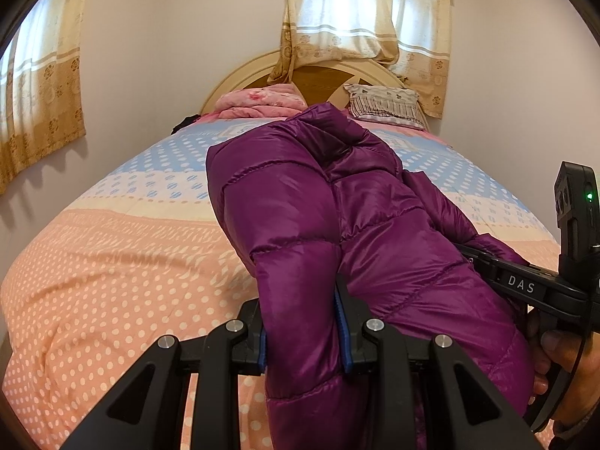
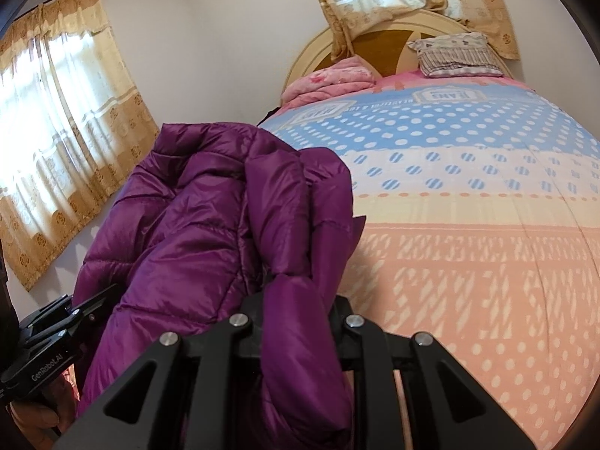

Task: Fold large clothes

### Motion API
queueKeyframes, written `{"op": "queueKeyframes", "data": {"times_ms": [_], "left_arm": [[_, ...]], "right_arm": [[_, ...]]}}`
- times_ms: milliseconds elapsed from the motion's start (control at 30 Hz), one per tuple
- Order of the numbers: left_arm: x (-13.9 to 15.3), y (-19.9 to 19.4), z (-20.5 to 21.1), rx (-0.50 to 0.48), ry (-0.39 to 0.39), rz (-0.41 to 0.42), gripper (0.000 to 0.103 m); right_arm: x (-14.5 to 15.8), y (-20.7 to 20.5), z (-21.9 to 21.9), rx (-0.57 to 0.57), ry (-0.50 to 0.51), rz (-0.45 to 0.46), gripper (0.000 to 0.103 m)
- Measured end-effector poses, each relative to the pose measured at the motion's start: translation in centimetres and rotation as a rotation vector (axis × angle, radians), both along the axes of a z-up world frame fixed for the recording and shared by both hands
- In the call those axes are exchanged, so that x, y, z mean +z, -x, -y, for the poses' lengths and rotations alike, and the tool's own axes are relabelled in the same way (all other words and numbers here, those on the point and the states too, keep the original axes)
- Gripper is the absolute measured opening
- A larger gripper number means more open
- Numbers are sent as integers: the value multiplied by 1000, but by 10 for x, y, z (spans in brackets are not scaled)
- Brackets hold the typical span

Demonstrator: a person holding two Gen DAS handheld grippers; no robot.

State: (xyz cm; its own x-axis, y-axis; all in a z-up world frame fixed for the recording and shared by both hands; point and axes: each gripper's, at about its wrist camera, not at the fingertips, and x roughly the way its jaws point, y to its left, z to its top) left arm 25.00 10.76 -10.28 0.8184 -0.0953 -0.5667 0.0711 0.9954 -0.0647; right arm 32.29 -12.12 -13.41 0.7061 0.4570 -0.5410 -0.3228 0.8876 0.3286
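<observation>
Hanging bunched above the quilt, one purple puffer jacket, pinched at one edge by the left gripper and at another by the right gripper, both clenched on padding; likely to slide free, slick shell; two grippers, one bed, two pillows, two curtained windows

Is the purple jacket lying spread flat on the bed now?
No. The purple jacket hangs bunched, clamped in both the left gripper and right gripper, above the bed.
</observation>
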Motion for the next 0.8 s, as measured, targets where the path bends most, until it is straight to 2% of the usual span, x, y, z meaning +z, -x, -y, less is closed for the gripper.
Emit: {"op": "queueKeyframes", "data": {"times_ms": [333,800], "left_arm": [[-9,3,-14,20,18,-18,28],[-48,-4,-26,32,31,-88,28]], "right_arm": [[-5,-3,-17,20,20,-15,21],[-30,-11,-35,34,67,-78,21]]}}
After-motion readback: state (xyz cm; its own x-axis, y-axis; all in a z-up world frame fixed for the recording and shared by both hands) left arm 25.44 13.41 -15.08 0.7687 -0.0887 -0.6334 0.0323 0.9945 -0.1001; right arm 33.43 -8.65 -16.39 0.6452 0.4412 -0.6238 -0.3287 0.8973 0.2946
